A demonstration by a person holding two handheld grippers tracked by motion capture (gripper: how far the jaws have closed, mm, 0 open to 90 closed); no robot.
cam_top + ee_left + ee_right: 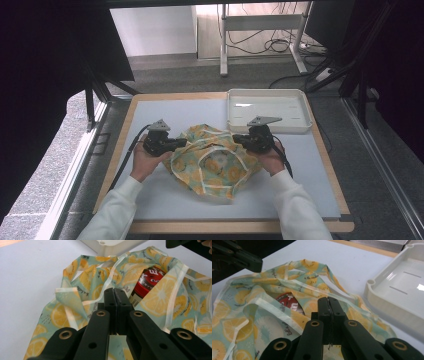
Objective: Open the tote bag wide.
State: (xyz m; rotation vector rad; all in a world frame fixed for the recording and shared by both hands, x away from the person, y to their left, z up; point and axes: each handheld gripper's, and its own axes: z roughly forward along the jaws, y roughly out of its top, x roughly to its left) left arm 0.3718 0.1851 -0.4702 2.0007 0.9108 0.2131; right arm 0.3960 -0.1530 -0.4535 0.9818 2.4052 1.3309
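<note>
**Both grippers pinch the bag, ready to part its mouth**

The tabletop [165, 107] carries a lemon-print bag [215, 162], which lies between the two grippers, with a white tray [267, 111] beyond the right one. The left gripper [176, 143] and the right gripper [241, 140] each meet an opposite edge of the bag. In both gripper views the fingers stand closed with no gap, and the fabric runs in under the tips — so each looks clamped on a fold of cloth at the bag's rim, though the pinched cloth itself is hidden.

By my reading the step in hand is opening the bag. Next, the hands would need to draw apart and lift a little, keeping both pinches firm, so the mouth spreads.

From above, the bag reads as a crumpled heap. The gripper views add what sits inside — a jar with a red lid [150, 280], just beyond the left fingertips, with its edge [288, 302] ahead of the right ones.
</note>
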